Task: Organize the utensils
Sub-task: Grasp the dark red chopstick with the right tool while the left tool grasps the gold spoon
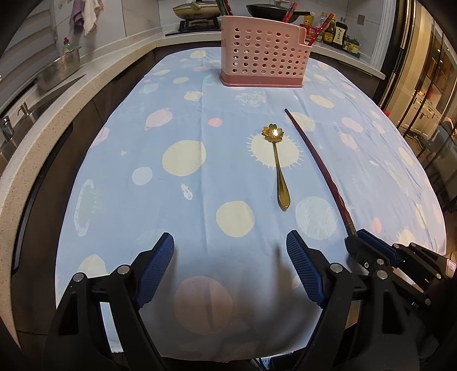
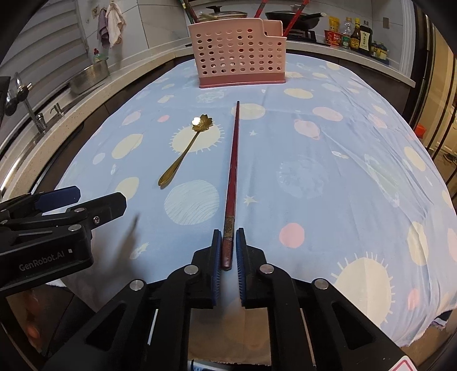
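Observation:
A dark red chopstick point(image 2: 232, 168) lies on the blue patterned tablecloth point(image 2: 328, 159), pointing toward a pink perforated utensil holder point(image 2: 238, 54) at the far end. My right gripper point(image 2: 228, 242) is shut on the chopstick's thick near end. A gold flower-bowl spoon point(image 2: 185, 151) lies left of the chopstick. My left gripper point(image 1: 230, 248) is open and empty, low over the near edge of the cloth, well short of the spoon point(image 1: 278, 165). In the left wrist view the chopstick point(image 1: 317, 165) runs to my right gripper point(image 1: 355, 234) at lower right. The holder point(image 1: 264, 54) has several red chopsticks in it.
A counter with a sink and a steel bowl point(image 2: 90, 77) runs along the left. A stove with pans point(image 2: 294, 17) and sauce bottles point(image 2: 357, 37) stands behind the holder. The table edge is close under both grippers.

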`<state>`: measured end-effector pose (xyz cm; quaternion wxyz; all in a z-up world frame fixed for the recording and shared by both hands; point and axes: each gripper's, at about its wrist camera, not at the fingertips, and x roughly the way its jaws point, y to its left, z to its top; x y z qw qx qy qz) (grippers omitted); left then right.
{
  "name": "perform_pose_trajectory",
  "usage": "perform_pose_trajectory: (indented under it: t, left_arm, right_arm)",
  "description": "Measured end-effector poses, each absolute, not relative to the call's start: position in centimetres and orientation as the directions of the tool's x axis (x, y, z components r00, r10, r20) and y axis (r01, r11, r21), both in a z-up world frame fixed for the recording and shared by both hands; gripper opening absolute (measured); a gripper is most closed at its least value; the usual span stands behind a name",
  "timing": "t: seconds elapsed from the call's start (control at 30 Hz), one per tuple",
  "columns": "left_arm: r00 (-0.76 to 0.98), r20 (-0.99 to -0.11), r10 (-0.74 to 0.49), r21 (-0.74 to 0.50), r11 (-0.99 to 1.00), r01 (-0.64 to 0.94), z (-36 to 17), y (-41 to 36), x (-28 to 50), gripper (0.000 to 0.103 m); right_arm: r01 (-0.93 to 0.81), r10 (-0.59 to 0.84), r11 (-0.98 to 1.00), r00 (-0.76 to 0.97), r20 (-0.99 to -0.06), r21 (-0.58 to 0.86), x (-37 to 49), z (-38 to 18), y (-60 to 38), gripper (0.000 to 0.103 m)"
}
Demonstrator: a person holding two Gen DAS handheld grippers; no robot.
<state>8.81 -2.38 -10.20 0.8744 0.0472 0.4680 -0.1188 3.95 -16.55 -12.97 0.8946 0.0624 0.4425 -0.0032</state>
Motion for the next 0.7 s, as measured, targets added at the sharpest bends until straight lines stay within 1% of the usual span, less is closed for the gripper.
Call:
perform_pose_trajectory:
  t: [0.13,0.23,0.3,0.37,0.43,0.5,0.6,0.67,0.7]
  left_arm:
    - [0.513,-0.835,-0.2,-0.069,0.962,0.263,-10.4,-2.8,9.3,0.077]
    - [0.498,-0.838,-0.222,-0.095,0.959,0.267,-10.6,-3.4,10.1,0.075]
    - [0.488,-0.841,-0.233,-0.108,0.957,0.27,-10.8,-3.9,10.7,0.071]
    - [0.475,-0.846,-0.242,-0.118,0.954,0.275,-11.2,-4.4,11.3,0.064]
    - [0.461,-0.851,-0.249,-0.13,0.953,0.274,-11.5,-4.8,12.0,0.06]
    - [0.46,-0.851,-0.252,-0.136,0.953,0.272,-11.7,-5.2,12.5,0.059]
    - [0.462,-0.848,-0.258,-0.138,0.951,0.278,-11.6,-5.6,13.1,0.052]
    - [0.459,-0.848,-0.264,-0.142,0.949,0.283,-11.6,-5.8,13.3,0.043]
    - [0.457,-0.848,-0.268,-0.145,0.947,0.287,-11.6,-5.9,13.3,0.04]
  right_arm:
    - [0.078,0.044,0.99,0.615,-0.787,0.117,3.7,-13.0,-17.1,0.007]
    - [0.094,0.044,0.987,0.618,-0.785,0.129,3.6,-12.9,-17.6,0.007]
    - [0.105,0.042,0.985,0.62,-0.783,0.136,3.5,-12.9,-18.0,0.007]
    - [0.117,0.042,0.983,0.62,-0.784,0.144,3.4,-12.9,-18.4,0.007]
    - [0.125,0.043,0.98,0.619,-0.785,0.153,3.3,-13.0,-18.8,0.007]
    - [0.129,0.047,0.979,0.618,-0.784,0.161,3.3,-13.1,-19.0,0.007]
    - [0.127,0.049,0.979,0.619,-0.784,0.161,3.3,-13.1,-19.0,0.007]
    - [0.127,0.05,0.978,0.619,-0.784,0.163,3.3,-13.1,-19.0,0.007]
    - [0.128,0.05,0.978,0.619,-0.784,0.163,3.3,-13.1,-18.9,0.007]
